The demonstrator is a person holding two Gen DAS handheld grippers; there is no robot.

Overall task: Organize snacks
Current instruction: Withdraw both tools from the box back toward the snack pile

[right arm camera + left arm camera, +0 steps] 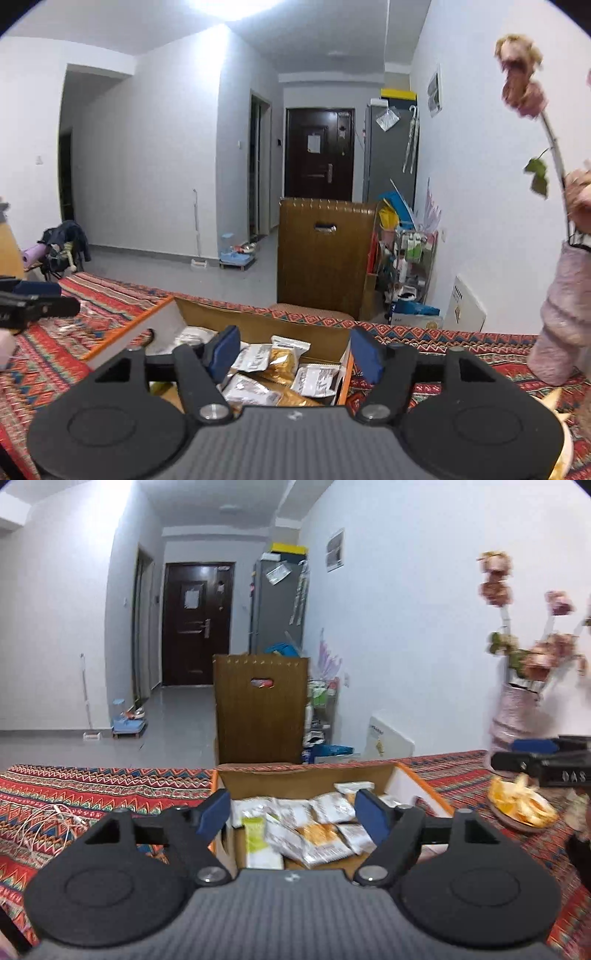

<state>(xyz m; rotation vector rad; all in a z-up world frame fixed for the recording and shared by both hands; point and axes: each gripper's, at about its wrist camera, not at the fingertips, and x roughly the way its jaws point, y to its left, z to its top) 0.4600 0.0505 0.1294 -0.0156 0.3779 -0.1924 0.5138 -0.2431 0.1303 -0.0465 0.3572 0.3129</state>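
Both grippers spread and empty above the snack box

Left gripper (291,812) and right gripper (291,350) hold nothing; packets (321,834) lie heaped in the box (306,771) at lower centre. They look light, crinkly and slippery: pinch a sealed edge, gently.

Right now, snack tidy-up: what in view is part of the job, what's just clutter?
Part of the job:
- cardboard box
- snack packets inside it
- left gripper, open, empty
- right gripper, open, empty

Just lying about:
- pink vase of dried flowers
- plate of orange peel
- white cable on the patterned tablecloth
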